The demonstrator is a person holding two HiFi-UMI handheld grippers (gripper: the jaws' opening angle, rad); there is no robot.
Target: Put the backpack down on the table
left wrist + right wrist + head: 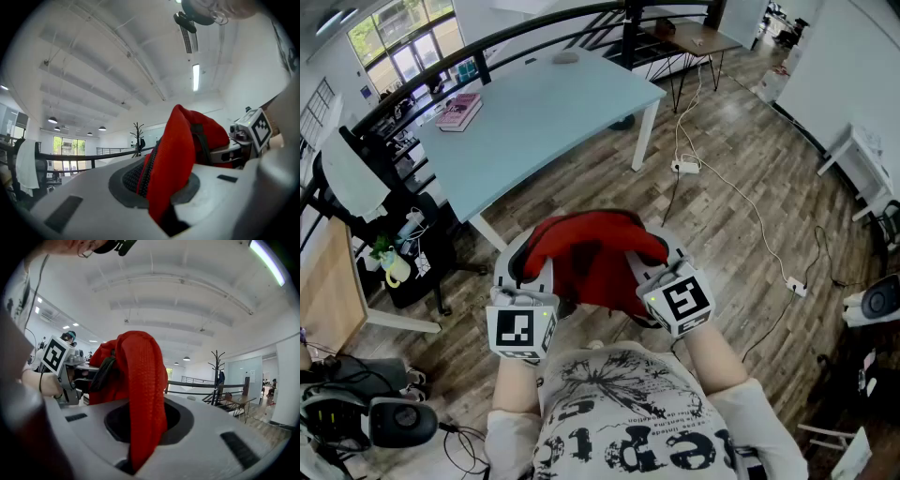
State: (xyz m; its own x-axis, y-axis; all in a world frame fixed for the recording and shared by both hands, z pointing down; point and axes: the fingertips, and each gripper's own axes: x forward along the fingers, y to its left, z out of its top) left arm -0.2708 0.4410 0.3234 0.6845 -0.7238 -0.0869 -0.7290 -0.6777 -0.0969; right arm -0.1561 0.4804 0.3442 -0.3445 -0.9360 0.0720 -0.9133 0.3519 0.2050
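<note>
Red backpack (591, 262) edge sits clamped tight in L gripper (523, 267) jaws at left; bag hangs btwn both grippers over wood floor (741, 187), near corner of pale-blue table (553, 103) w/o touching it; at right, R gripper (661, 262) jaws pinch together on its red strap.

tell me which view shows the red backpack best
The head view: it takes in most of the red backpack, held over the floor short of the table. Each gripper view shows just a red fold clamped in its jaws, with part of the backpack behind.
</note>
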